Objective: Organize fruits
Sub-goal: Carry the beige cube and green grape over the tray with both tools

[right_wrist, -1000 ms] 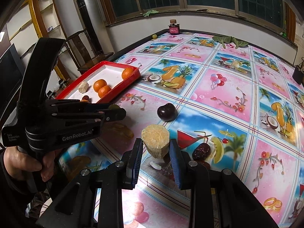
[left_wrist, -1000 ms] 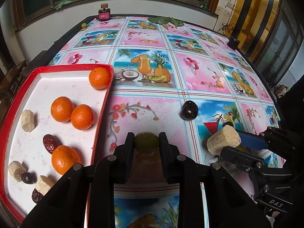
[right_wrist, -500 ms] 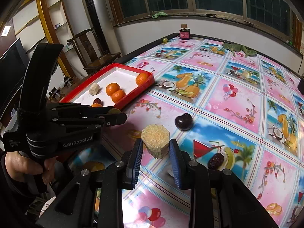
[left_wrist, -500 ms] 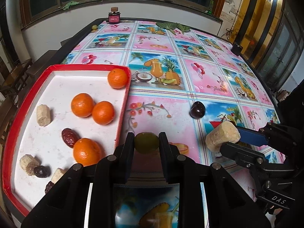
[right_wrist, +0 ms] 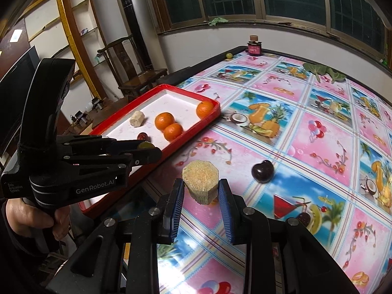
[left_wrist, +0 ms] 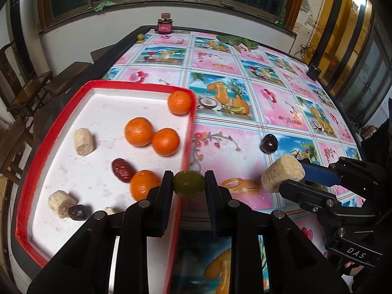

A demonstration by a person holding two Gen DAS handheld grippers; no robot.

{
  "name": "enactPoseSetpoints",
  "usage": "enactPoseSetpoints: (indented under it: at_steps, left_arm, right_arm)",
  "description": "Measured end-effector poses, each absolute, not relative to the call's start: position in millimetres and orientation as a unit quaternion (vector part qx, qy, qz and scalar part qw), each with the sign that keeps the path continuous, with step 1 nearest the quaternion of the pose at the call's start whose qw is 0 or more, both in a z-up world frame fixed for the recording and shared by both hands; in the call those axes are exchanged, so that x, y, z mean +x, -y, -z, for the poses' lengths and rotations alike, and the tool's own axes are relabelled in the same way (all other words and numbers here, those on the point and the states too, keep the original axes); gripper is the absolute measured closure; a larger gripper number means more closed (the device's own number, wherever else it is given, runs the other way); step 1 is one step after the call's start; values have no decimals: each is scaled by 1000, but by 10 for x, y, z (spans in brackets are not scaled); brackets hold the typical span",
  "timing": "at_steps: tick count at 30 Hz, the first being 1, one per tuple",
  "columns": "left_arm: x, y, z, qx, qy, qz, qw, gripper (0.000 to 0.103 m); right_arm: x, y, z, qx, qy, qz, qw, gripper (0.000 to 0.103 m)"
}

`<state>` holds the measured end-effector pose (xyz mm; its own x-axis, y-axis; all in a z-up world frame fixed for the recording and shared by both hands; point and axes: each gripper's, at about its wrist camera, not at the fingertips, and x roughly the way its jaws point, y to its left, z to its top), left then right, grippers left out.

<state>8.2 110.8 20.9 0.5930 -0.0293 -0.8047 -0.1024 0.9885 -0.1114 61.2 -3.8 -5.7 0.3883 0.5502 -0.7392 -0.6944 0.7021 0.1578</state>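
Note:
My left gripper [left_wrist: 189, 183] is shut on a small green fruit [left_wrist: 189, 183] and holds it above the right rim of the red tray [left_wrist: 191, 127]. The tray holds several oranges [left_wrist: 139, 131], red dates [left_wrist: 121, 170] and pale sugarcane chunks [left_wrist: 84, 141]. My right gripper [right_wrist: 200, 192] is shut on a pale sugarcane chunk [right_wrist: 200, 181] above the table, right of the tray; it also shows in the left wrist view [left_wrist: 281, 175]. A dark plum [right_wrist: 263, 171] lies on the tablecloth, also in the left wrist view [left_wrist: 269, 143].
A patterned pink and blue tablecloth [left_wrist: 245, 93] covers the table. A small dark jar [left_wrist: 164, 25] and a tiny green fruit [left_wrist: 140, 36] stand at the far edge, with green leaves [left_wrist: 235, 40] nearby. Wooden chairs [right_wrist: 137, 73] stand left of the table.
Both grippers have moved left toward the tray with their loads. The green fruit went from over the tablecloth to over the tray's right rim. The sugarcane chunk has been carried away from the plum.

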Motion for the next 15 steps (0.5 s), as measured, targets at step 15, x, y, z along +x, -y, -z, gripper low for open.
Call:
enactPoseSetpoints:
  at_steps: [15]
  left_arm:
    - [-14, -1453, -294, -93, -440, -48, 892, 80]
  right_arm:
    - [603, -329, -82, -93, -394, -410, 818, 74]
